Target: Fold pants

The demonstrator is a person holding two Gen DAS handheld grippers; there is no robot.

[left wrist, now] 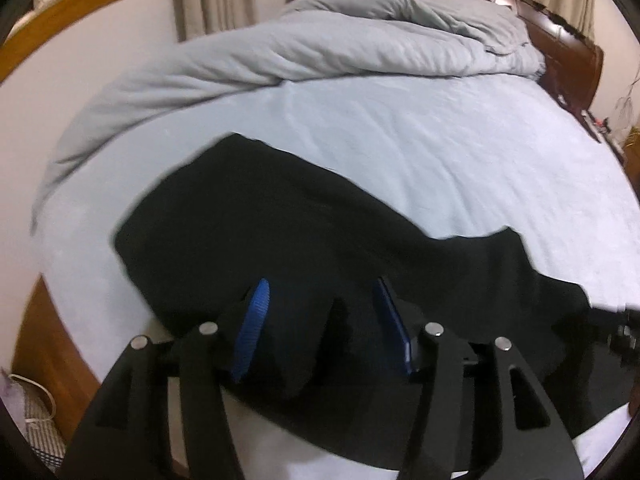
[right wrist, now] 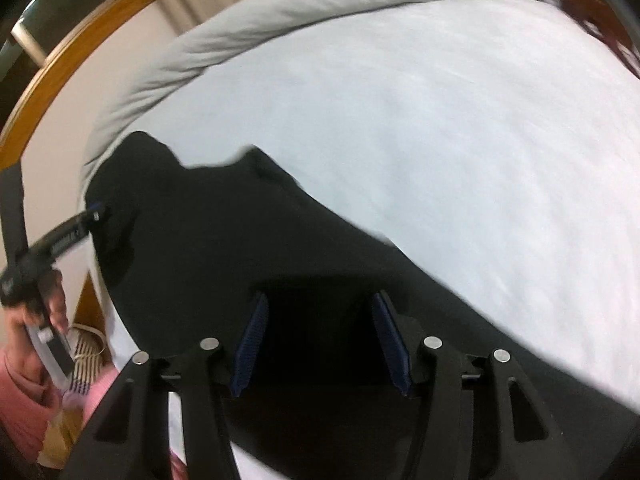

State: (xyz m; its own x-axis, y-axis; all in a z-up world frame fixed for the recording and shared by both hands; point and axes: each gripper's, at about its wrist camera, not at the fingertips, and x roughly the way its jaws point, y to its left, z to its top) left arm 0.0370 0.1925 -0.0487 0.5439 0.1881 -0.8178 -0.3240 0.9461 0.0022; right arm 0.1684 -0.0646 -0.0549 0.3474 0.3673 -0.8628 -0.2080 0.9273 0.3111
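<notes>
On the pale blue bed [left wrist: 420,152], the pants [left wrist: 280,220] lie spread near the edge. Your left gripper [left wrist: 320,320] and right gripper [right wrist: 316,332] both stand apart over black cloth, likely placed to pinch an edge for folding

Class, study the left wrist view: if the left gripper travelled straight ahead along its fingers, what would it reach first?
Most likely the black fabric pants, which already fill the gap of the open left gripper. Beyond them lies the pale blue bedsheet, though depth is hard to judge.
</notes>
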